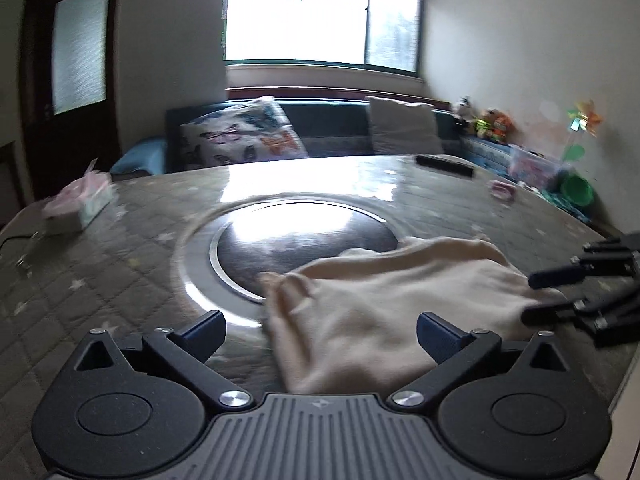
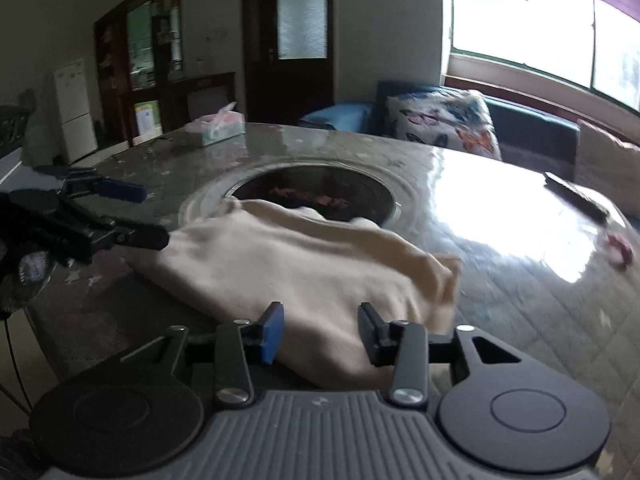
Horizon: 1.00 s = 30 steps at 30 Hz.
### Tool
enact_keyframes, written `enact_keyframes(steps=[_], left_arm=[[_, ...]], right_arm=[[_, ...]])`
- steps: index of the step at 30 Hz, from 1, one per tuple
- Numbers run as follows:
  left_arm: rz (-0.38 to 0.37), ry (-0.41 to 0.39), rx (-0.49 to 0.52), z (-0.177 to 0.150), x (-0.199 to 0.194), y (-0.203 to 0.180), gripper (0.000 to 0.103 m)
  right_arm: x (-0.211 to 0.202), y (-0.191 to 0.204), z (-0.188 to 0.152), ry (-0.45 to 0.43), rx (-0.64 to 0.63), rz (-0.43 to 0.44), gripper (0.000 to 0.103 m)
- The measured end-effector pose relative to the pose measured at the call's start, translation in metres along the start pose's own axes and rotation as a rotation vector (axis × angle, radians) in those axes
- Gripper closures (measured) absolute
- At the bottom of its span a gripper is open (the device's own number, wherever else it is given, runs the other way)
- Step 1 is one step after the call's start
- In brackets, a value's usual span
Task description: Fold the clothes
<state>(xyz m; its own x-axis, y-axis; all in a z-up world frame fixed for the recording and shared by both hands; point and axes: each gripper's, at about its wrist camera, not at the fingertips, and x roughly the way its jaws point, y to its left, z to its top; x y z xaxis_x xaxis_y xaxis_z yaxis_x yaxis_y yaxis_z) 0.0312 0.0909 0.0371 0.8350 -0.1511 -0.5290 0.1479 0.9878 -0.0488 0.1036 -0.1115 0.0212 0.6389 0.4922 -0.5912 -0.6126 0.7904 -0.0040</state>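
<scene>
Filling most of view: round glass-topped table (image 1: 440, 200) over grey quilted cover, dark circular inset (image 1: 304, 236) at centre. Cream garment (image 1: 384, 312) lies crumpled on near side of table, far edge overlapping inset. Left gripper (image 1: 320, 336) spread wide, holding nothing, garment below. Right gripper (image 2: 320, 334) partly open, empty, just above garment. Tissue box (image 1: 78, 208) far left.

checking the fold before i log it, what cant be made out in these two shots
- Cream garment: near edge hidden behind the gripper body, both views.
- Garment type: cannot tell, bunched and blurred.
- Tissue box: print smeared by motion blur, left wrist view.
- Pink item on the table: too blurred to name, right wrist view.
</scene>
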Motion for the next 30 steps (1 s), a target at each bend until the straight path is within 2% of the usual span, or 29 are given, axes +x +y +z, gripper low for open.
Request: enact_keyframes(steps=[9,13,16,19,23,28,30], left_arm=[[0.114,0.043,-0.123,0.002,-0.004,0.040,0.000],[0.158,0.080,-0.208,0.004,0.001,0.052,0.000],[0.137,0.086,-0.289,0.007,0.003,0.062,0.002],[0.084,0.103,-0.369,0.009,0.006,0.071,0.007],[0.016,0.127,-0.427,0.012,0.011,0.074,0.011],[-0.043,0.144,-0.470,0.015,0.018,0.072,0.011],[-0.070,0.156,-0.511,0.016,0.021,0.073,0.011]], right_arm=[[0.026,0.046,0.021,0.020,-0.171,0.106,0.056],[0.037,0.070,0.029,0.021,-0.266,0.148,0.054],[0.046,0.092,0.034,0.018,-0.353,0.171,0.053],[0.057,0.114,0.035,0.023,-0.443,0.193,0.054],[0.071,0.135,0.032,0.054,-0.527,0.198,0.054],[0.080,0.148,0.026,0.046,-0.599,0.141,0.057],[0.081,0.150,0.024,0.033,-0.612,0.119,0.065]])
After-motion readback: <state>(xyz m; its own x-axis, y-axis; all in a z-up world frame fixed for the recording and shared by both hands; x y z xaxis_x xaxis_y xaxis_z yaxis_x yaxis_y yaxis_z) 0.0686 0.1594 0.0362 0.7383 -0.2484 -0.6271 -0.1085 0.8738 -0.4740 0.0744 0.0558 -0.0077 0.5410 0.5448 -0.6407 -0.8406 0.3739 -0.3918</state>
